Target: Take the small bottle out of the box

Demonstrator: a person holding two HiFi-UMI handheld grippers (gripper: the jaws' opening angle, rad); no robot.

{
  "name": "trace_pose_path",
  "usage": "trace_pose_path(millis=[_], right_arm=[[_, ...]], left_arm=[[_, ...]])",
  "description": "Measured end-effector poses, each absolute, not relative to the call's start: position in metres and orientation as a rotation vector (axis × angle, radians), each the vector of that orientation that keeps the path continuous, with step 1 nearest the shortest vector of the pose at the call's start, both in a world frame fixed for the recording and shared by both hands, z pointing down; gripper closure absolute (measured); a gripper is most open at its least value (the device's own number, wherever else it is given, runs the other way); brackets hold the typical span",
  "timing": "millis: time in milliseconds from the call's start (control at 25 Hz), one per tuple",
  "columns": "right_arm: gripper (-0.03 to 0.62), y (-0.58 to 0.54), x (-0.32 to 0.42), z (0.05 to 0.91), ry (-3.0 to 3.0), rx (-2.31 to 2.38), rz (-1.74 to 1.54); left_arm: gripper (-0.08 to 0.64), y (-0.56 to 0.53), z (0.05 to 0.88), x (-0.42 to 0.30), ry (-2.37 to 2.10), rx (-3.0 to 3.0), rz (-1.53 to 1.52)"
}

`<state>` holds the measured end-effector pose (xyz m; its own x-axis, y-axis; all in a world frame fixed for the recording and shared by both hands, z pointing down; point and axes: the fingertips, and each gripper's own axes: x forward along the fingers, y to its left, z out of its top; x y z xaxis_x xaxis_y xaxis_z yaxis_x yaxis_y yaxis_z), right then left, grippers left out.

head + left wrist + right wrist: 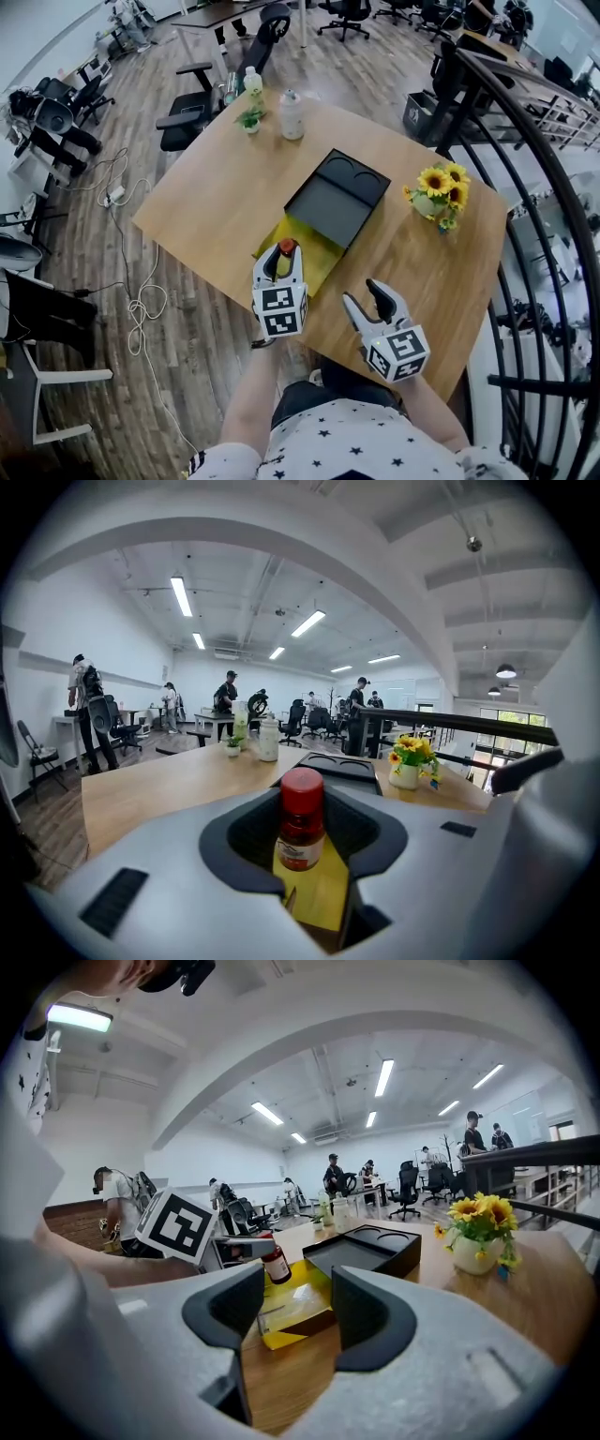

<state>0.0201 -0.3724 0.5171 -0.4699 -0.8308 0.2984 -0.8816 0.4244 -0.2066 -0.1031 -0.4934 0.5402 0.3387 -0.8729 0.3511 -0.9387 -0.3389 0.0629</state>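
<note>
The small bottle (285,249), brown with a red cap, sits upright between the jaws of my left gripper (284,259), whose pads press on its sides. In the left gripper view the bottle (302,817) fills the gap, with the yellow box (323,892) just below it. The right gripper view shows the bottle (275,1262) held tilted just above the open yellow box (291,1302). The box (317,261) lies at the table's near edge beside its black lid (337,197). My right gripper (370,298) stands open and empty to the right of the box.
A vase of sunflowers (439,195) stands at the table's right. A white bottle (292,114), a small potted plant (250,119) and a pale bottle (253,82) are at the far corner. Office chairs and a black railing (525,141) surround the table.
</note>
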Motion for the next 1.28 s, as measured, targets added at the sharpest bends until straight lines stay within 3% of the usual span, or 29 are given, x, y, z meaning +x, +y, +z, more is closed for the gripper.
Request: trace_pose_path(millis=[840, 1280], right_arm=[[0.387, -0.279, 0.011, 0.475, -2.551, 1.581, 0.352], [0.517, -0.233, 0.012, 0.451, -2.604, 1.512, 0.245]], left_arm=[[0.428, -0.363, 0.437, -0.136, -1.683, 2.432, 0.146], [0.428, -0.277, 0.403, -0.145, -1.783, 2.411, 0.031]])
